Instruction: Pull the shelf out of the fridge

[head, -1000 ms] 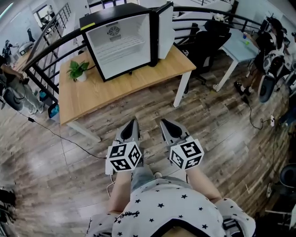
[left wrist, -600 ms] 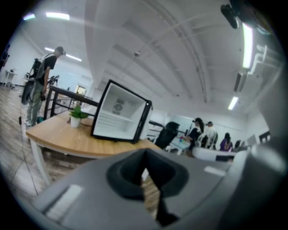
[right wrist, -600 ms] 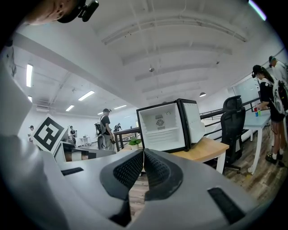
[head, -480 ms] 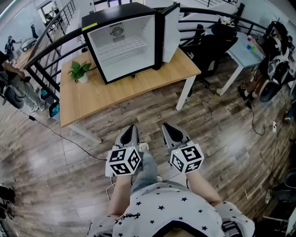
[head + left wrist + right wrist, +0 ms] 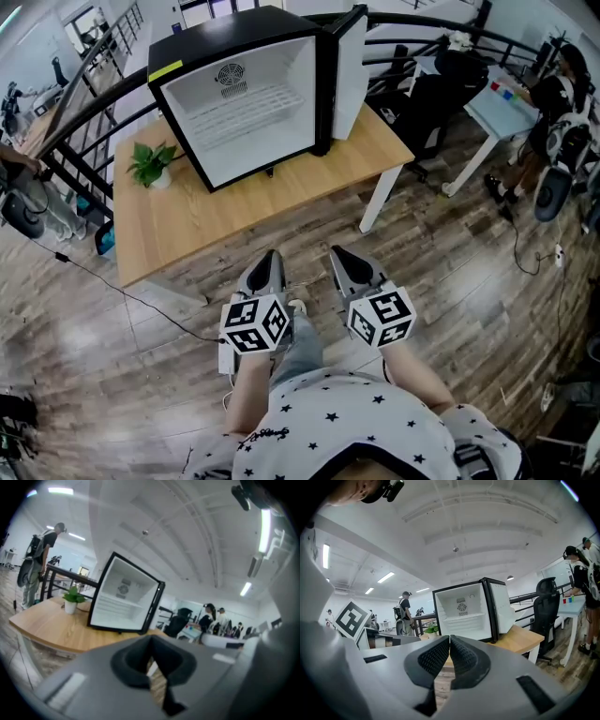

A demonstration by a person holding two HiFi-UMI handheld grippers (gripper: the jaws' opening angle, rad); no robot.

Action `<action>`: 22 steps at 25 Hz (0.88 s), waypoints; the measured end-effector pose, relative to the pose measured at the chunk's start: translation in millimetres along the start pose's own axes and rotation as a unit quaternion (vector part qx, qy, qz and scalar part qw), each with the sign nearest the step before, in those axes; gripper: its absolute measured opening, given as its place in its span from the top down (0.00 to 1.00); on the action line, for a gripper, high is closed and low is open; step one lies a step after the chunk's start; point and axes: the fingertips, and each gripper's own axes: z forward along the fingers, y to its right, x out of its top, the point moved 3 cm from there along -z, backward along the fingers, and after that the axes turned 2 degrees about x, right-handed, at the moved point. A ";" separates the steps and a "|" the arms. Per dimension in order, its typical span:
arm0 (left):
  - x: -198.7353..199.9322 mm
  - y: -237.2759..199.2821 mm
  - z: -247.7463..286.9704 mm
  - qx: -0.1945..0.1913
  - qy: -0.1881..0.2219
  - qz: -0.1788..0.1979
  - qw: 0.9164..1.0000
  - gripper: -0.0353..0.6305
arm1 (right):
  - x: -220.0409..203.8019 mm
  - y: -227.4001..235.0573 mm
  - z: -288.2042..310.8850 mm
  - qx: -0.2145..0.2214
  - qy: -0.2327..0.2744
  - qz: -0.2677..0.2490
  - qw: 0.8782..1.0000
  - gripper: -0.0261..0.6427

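Observation:
A black mini fridge (image 5: 244,94) stands on a wooden table (image 5: 281,192), its door (image 5: 349,56) swung open to the right. Its inside is white, and a white wire shelf (image 5: 246,103) lies across the middle. My left gripper (image 5: 272,255) and right gripper (image 5: 336,251) are held side by side over the wooden floor, short of the table's near edge and pointing at the fridge. Both are shut with nothing held. The left gripper view shows its jaws (image 5: 151,639) together below the fridge (image 5: 124,599). The right gripper (image 5: 449,639) pads meet below the shelf (image 5: 464,617).
A small potted plant (image 5: 150,161) sits on the table left of the fridge. A black railing (image 5: 84,108) runs behind it. At the right are a black office chair (image 5: 441,89), a white desk (image 5: 502,105) and people. A cable (image 5: 112,286) trails over the floor at left.
Both grippers have been carried forward toward the table, staying shut. The fridge and table now look larger and closer in the head view.

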 end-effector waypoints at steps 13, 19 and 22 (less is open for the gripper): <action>59.7 -52.3 94.6 -0.001 -0.003 0.017 1.000 0.94 | 41.7 38.6 118.5 0.004 0.000 0.003 1.000 0.93; 75.6 -80.3 128.0 -0.002 -0.006 0.018 1.000 0.94 | 48.7 49.0 170.7 0.009 -0.003 0.014 1.000 0.93; 80.9 -93.0 142.7 -0.003 -0.009 0.016 1.000 0.94 | 53.6 52.4 195.2 0.010 -0.004 0.015 1.000 0.93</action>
